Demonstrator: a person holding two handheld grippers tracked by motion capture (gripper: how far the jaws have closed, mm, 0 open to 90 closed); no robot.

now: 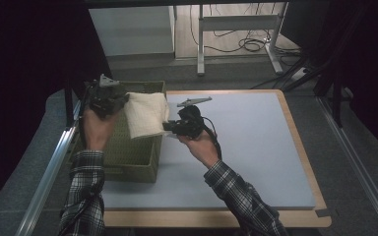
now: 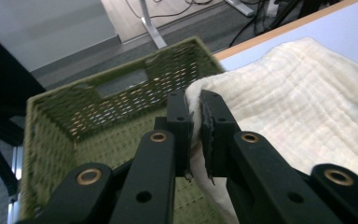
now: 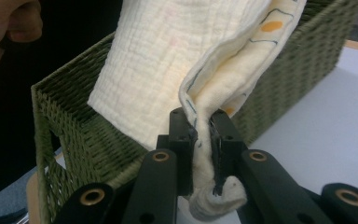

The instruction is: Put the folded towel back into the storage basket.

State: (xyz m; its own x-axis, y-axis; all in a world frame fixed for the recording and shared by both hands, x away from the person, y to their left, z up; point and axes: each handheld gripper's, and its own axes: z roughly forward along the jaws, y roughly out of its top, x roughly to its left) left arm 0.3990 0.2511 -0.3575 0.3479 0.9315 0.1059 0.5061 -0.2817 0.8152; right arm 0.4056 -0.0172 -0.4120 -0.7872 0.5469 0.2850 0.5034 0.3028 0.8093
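Item: cream cloth point(image 1: 146, 114), folded, waffle-textured, with a printed inner face showing orange spots in the right gripper view. You held it stretched between both tools, above the near-right rim of the green woven basket point(image 1: 128, 162), part of it over the basket's opening and part past the rim toward the table.

Left gripper point(image 2: 195, 122): jaws closed on one corner of the cloth, over the basket's interior.

Right gripper point(image 3: 199, 135): jaws closed on a bunched edge of the cloth, just outside the basket's wall, with a tail of fabric hanging below the pads.

Basket: stood at the left end of the pale blue table point(image 1: 256, 147), apparently empty where its floor showed.

Step in hand, as judged: you were carrying the cloth over the basket, either lowering it in or lifting it clear; the pictures did not settle which. If it was going in, the next move called for bringing your right gripper across the rim so both corners hung inside, then lowering before you let go.

Hard to make out: the basket's floor under the cloth was hidden; the cloth's far edge was cut off in both gripper views; the room's left side was too dark to read.
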